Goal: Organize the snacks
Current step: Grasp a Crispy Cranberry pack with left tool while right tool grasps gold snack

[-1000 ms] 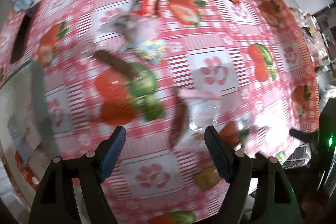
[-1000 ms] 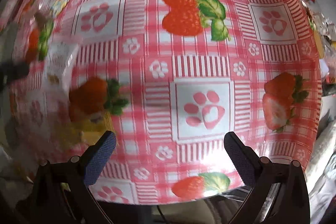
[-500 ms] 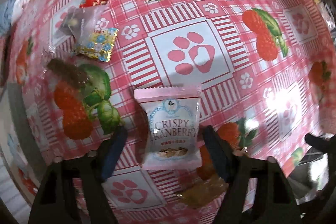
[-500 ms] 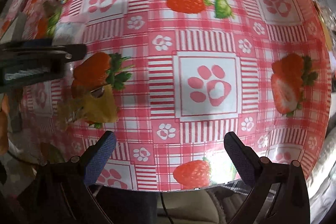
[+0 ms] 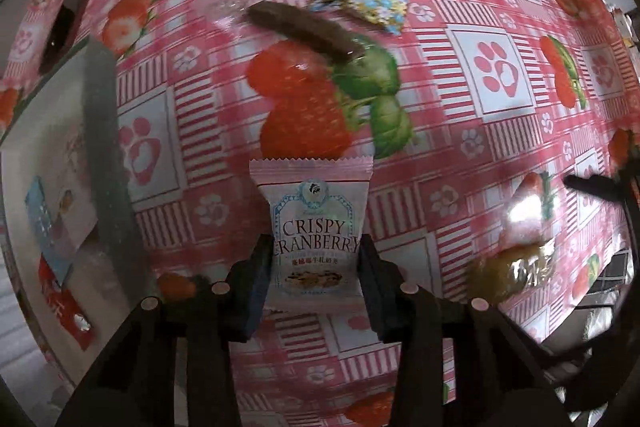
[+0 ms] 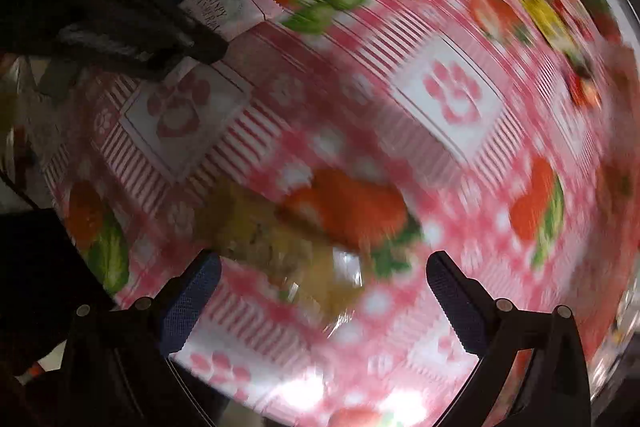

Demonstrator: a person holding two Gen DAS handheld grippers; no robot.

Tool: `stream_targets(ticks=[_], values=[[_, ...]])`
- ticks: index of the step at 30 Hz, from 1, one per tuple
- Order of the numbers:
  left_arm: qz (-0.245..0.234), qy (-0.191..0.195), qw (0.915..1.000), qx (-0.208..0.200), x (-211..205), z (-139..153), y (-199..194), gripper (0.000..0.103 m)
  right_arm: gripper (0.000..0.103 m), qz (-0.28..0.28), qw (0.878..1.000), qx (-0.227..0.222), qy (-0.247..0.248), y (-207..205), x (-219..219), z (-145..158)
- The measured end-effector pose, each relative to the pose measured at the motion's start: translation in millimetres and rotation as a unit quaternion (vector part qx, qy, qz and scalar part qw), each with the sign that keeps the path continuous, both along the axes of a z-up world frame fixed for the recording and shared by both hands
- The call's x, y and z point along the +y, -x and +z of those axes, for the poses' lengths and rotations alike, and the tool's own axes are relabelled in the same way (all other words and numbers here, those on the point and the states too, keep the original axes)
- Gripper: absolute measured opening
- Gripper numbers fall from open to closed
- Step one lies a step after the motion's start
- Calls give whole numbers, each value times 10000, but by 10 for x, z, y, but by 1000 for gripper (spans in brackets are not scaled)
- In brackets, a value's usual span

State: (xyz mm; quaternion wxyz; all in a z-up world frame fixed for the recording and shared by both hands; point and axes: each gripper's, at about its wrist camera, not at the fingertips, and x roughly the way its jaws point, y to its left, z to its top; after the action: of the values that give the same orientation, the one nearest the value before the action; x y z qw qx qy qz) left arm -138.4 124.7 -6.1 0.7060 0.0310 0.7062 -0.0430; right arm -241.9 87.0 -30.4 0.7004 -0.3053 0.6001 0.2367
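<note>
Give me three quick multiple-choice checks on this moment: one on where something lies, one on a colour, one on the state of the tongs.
1. Where does the long brown snack bar lie relative to the Crispy Cranberry packet?
A. Farther up the tablecloth, beyond it
B. Under it
C. Inside the tray at the left

2. What colour is the edge of the Crispy Cranberry packet?
A. Green
B. Pink
C. Black

3. How do the two tongs stand?
A. Both open and empty
B. Left tongs shut on the packet, right tongs open
C. Right shut on the packet, left open

Answers: 1 A, the bar lies apart on the printed strawberry of the tablecloth. 2 B, the crimped top edge is pink. 3 B, the left pads press both sides of the packet, while the right ones gape over a blurred yellowish wrapper.
</note>
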Motion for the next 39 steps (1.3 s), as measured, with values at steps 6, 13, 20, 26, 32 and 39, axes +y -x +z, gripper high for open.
stream_targets(ticks=[6,13,20,26,32,39], values=[[140,-18,9999,-51,-16,-21,0,46,103,-1809,9833,168,-116,-723,-295,-10],[98,-20,9999,-91,88,27,108,48,103,-3320,9368,853,-705,-865,-870,50],[91,-49,9999,-58,57,89,152,49,103,-4281,8815,1587,-1201,-453,-752,-110],[28,-61,10000,-67,49,74,118,50,103,-4377,8853,1444,-626,-168,-341,-257],[-17,-57,10000,-68,33,73,112,51,103,-4428,8876,1197,-430,79,-78,-344],[-70,-59,9999,-91,38,51,95,51,103,-4348,8900,1311,-403,-88,-389,-193]])
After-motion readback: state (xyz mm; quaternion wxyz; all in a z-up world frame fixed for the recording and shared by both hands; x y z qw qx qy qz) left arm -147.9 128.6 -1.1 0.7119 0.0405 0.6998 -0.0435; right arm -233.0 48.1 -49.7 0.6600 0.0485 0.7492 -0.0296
